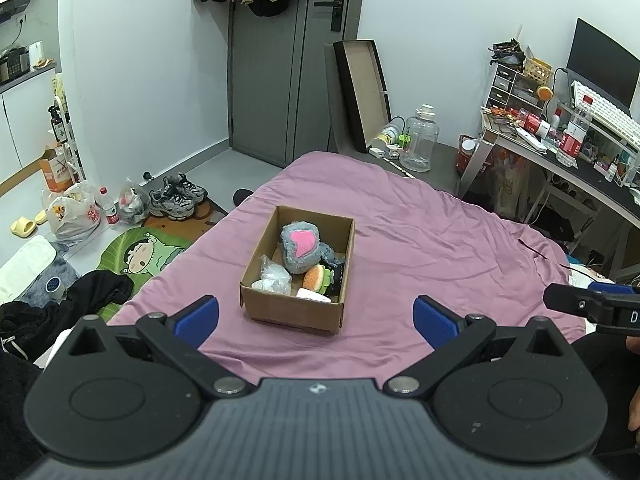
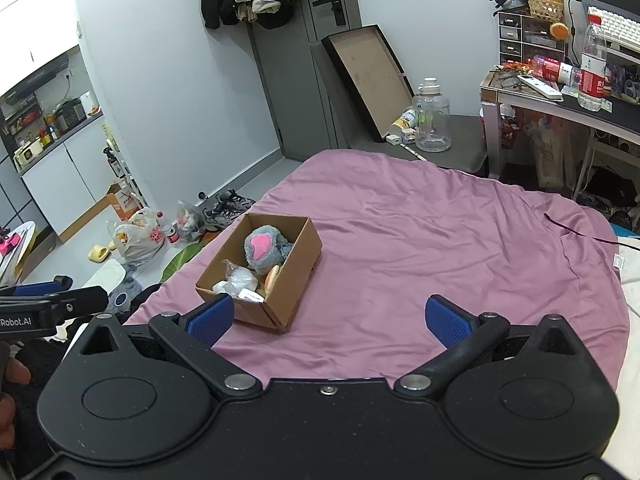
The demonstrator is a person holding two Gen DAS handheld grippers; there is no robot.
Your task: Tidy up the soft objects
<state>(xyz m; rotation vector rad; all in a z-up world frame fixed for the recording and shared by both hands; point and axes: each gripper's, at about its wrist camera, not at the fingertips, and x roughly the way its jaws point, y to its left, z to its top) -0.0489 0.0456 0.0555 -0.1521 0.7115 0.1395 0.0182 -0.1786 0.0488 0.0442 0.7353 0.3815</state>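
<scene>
A cardboard box (image 1: pixel 294 312) sits on the purple bedspread (image 1: pixel 420 240). Inside lie a grey plush with a pink heart (image 1: pixel 301 247), a burger plush (image 1: pixel 316 278), a clear bag of white stuff (image 1: pixel 274 278) and a white packet (image 1: pixel 314 296). The box also shows in the right wrist view (image 2: pixel 298 268), with the grey plush (image 2: pixel 264 248) in it. My left gripper (image 1: pixel 316 318) is open and empty, just in front of the box. My right gripper (image 2: pixel 330 320) is open and empty, to the right of the box. Each gripper's side shows in the other view.
Left of the bed the floor holds sneakers (image 1: pixel 176 196), plastic bags (image 1: pixel 70 212), a green mat (image 1: pixel 140 256) and black clothes (image 1: pixel 40 316). A water jug (image 1: pixel 418 140) and a leaning tray (image 1: pixel 362 92) stand beyond the bed. A cluttered desk (image 1: pixel 560 140) is at right.
</scene>
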